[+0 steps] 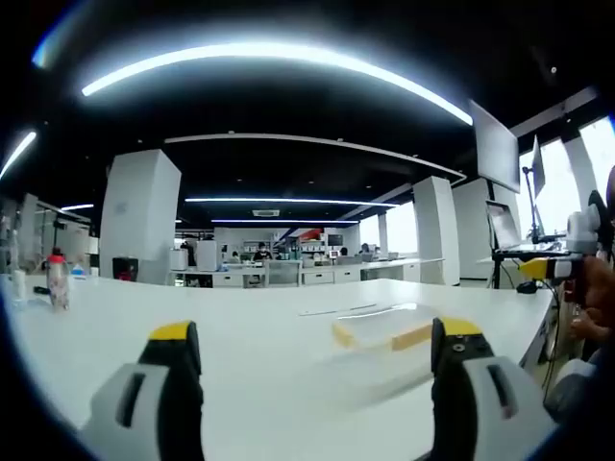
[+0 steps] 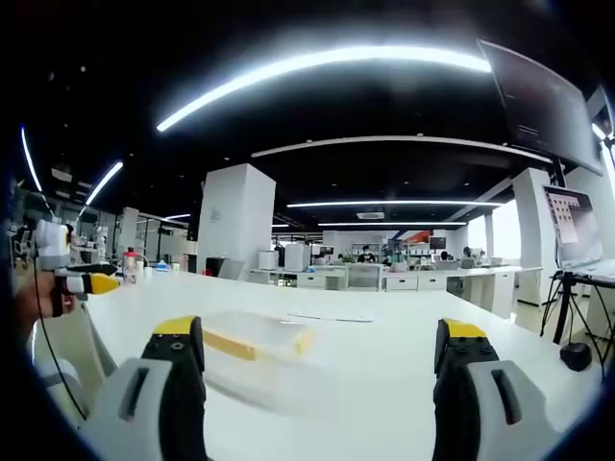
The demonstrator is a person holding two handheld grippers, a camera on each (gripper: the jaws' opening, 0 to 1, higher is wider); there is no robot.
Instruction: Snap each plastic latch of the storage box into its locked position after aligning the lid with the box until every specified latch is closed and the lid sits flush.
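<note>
Box (image 1: 384, 331) lies on the table (image 1: 240, 327) at 1 o'clock off the wide, empty left claw (image 1: 317, 379), 11 o'clock off the wide, empty right claw (image 2: 317, 379), long axis crosswise, neither clearly nearer.

The white table (image 1: 240, 336) lies bare between the left gripper (image 1: 317, 357) and the clear storage box (image 1: 384, 328). A bottle (image 1: 58, 279) stands well apart at the far edge, beside other small items.
</note>
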